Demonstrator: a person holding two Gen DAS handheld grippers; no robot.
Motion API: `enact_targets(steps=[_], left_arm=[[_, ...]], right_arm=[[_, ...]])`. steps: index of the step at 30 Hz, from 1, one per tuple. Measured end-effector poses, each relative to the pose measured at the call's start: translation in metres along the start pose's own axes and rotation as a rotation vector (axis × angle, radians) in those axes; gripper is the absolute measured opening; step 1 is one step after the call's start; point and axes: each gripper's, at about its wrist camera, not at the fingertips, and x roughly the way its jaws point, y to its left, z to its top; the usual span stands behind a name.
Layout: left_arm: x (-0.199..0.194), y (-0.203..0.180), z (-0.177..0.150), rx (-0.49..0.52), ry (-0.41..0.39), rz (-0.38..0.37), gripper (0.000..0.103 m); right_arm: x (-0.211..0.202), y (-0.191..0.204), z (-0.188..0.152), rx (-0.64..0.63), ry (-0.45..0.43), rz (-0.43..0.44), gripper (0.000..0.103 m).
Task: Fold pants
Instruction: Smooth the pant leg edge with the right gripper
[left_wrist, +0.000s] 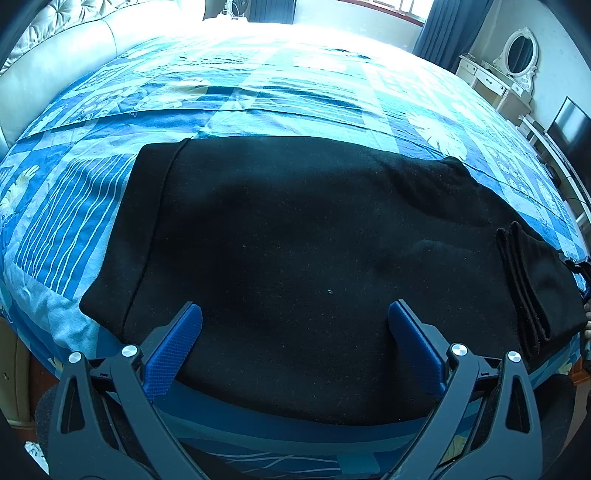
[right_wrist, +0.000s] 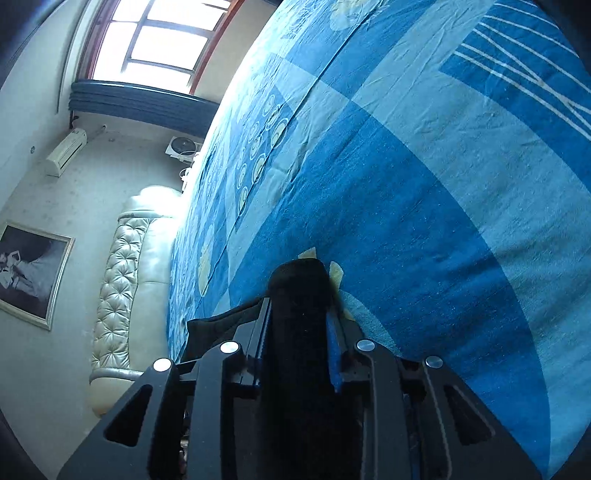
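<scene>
Black pants (left_wrist: 295, 229) lie spread on the blue patterned bed cover (left_wrist: 258, 96), with the waistband at the left and folded leg ends at the right. My left gripper (left_wrist: 294, 310) hovers over the pants' near edge, jaws wide open, with nothing held between the blue pads (left_wrist: 173, 354). In the right wrist view the camera is rolled sideways. My right gripper (right_wrist: 299, 295) is shut on a thick roll of the black pants (right_wrist: 301, 350), which fills the gap between its fingers. A small part of that gripper shows at the far right edge in the left wrist view.
A padded pale headboard (left_wrist: 55, 55) runs along the bed's left side. A white dresser with an oval mirror (left_wrist: 517, 55) and a dark screen (left_wrist: 569, 125) stand to the right. A window (right_wrist: 166, 37), a wall air conditioner (right_wrist: 66, 151) and a framed picture (right_wrist: 29, 273) are around the room.
</scene>
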Motion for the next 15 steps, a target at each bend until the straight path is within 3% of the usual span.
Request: enact_targets(steps=[3,7,15], left_arm=[[0.001,0.0,0.0,0.002,-0.001,0.0,0.101],[0.001,0.001,0.001,-0.001,0.003,-0.007,0.101],[0.002,0.001,0.0,0.0,0.002,-0.006,0.101]], right_arm=[[-0.003,0.002,-0.001,-0.001,-0.01,0.003,0.026],[-0.014,-0.006,-0.006,0.049,-0.009,0.079,0.033],[-0.042,-0.015,-0.044,0.037,0.052,0.129,0.039]])
